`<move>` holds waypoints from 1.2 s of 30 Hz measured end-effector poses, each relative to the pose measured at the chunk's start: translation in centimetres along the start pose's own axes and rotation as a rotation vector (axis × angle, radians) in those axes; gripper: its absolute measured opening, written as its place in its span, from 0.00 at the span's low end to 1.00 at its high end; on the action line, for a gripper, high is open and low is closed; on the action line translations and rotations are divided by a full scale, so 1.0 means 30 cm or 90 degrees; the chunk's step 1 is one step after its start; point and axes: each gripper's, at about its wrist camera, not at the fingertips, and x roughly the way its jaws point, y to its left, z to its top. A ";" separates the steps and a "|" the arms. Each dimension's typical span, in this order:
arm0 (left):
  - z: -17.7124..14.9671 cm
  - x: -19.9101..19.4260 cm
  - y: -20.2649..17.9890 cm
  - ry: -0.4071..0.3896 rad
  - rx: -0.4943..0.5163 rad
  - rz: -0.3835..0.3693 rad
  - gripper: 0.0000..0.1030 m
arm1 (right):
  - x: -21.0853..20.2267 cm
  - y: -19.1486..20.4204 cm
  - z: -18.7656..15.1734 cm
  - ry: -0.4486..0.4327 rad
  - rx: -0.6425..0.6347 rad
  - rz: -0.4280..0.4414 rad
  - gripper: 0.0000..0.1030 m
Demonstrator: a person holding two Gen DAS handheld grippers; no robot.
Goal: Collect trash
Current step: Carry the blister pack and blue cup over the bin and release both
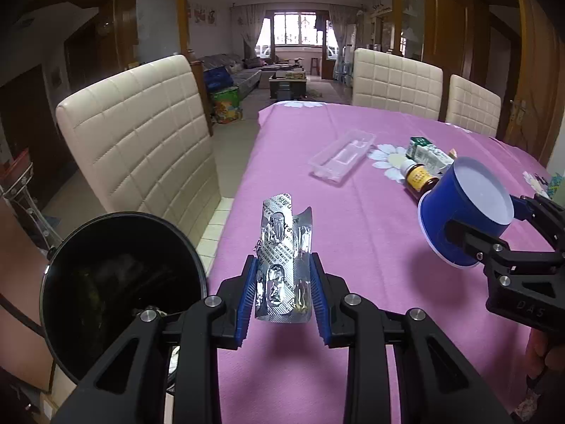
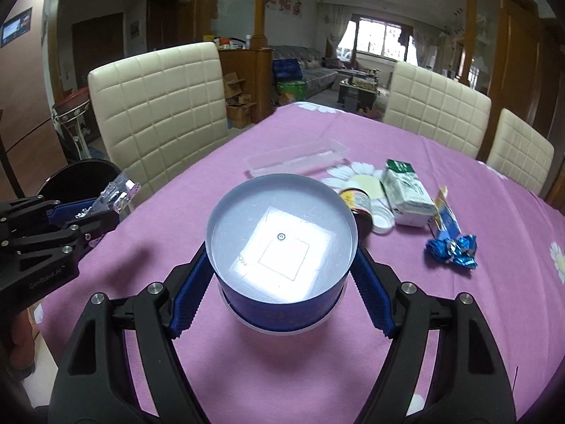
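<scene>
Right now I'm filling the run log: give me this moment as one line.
left gripper: shut on blister pack | right gripper: shut on blue cup | black bin: beside table, left | trash left: wrapper, carton

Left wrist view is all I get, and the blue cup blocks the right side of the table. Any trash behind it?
Observer: Yes. A crumpled blue wrapper lies on the tablecloth, to the right of the carton.
Operator: Cup held from both sides? I see one finger.
Observer: Yes. The right gripper has one blue finger against each side of the cup.
</scene>
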 end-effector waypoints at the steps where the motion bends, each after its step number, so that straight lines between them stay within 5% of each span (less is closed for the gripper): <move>1: -0.003 -0.003 0.012 -0.001 -0.002 0.005 0.28 | 0.000 0.019 0.007 -0.005 -0.008 0.007 0.74; 36: -0.078 -0.063 0.384 -0.022 -0.096 0.145 0.28 | 0.118 0.446 0.120 -0.029 -0.141 0.121 0.74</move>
